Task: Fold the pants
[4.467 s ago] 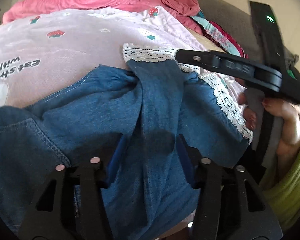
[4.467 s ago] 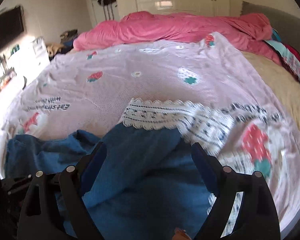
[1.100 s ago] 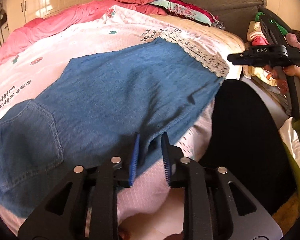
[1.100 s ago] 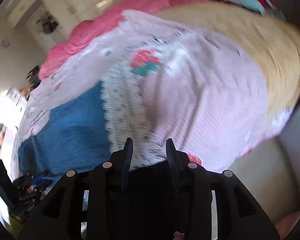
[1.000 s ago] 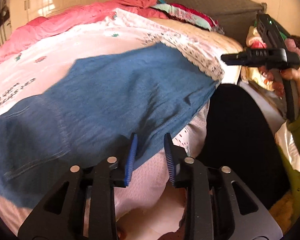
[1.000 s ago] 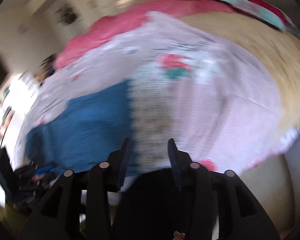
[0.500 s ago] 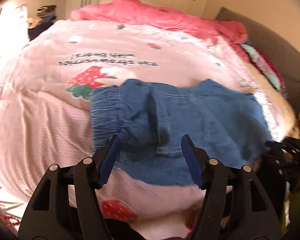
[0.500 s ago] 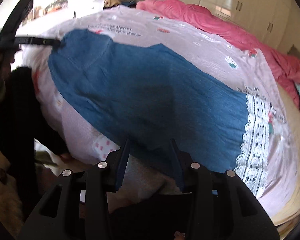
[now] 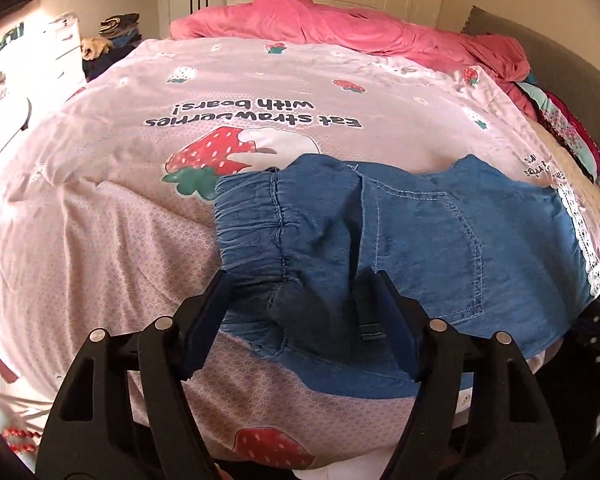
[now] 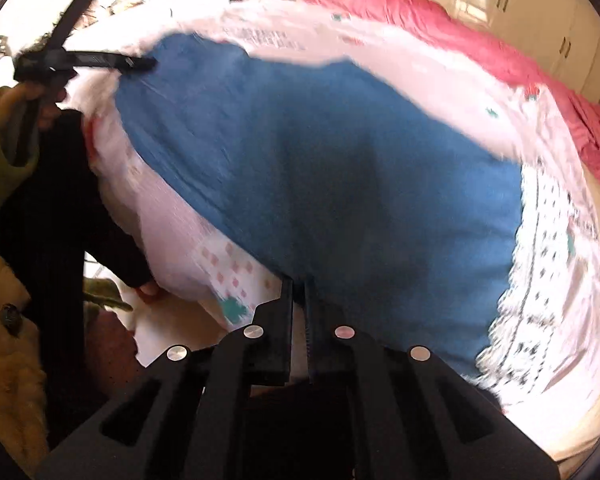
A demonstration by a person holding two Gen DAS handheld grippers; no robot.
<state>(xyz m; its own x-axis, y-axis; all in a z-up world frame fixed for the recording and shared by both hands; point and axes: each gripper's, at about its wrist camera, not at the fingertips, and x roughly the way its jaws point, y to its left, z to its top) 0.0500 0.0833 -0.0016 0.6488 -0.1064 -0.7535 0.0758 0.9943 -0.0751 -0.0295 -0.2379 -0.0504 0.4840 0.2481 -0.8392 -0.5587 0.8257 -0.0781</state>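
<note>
Blue denim pants (image 9: pixel 440 240) lie spread flat on a pink strawberry-print sheet (image 9: pixel 100 240), the gathered waistband to the left. My left gripper (image 9: pixel 298 280) hovers over the waistband's near corner. Its jaws are opening, and the fabric lies between them untouched by the pads. In the right wrist view the pants (image 10: pixel 340 152) fill the middle. My right gripper (image 10: pixel 299 280) is shut at their near edge, pinching the fabric. The left gripper (image 10: pixel 100 60) shows at the far left end of the pants, held by a hand in a green sleeve (image 10: pixel 0 152).
A crumpled pink quilt (image 9: pixel 340 28) lies across the far side of the bed. A grey headboard (image 9: pixel 540 52) and stacked clothes stand to the right, and a white lace strip (image 10: pixel 548 248) runs beside the pants. The person's black-clad legs (image 10: pixel 60 208) stand at the bed edge.
The pants went from bunched to spread flat. My left gripper swung over to the waistband and opened wide. My right gripper dropped to the near edge and shut.
</note>
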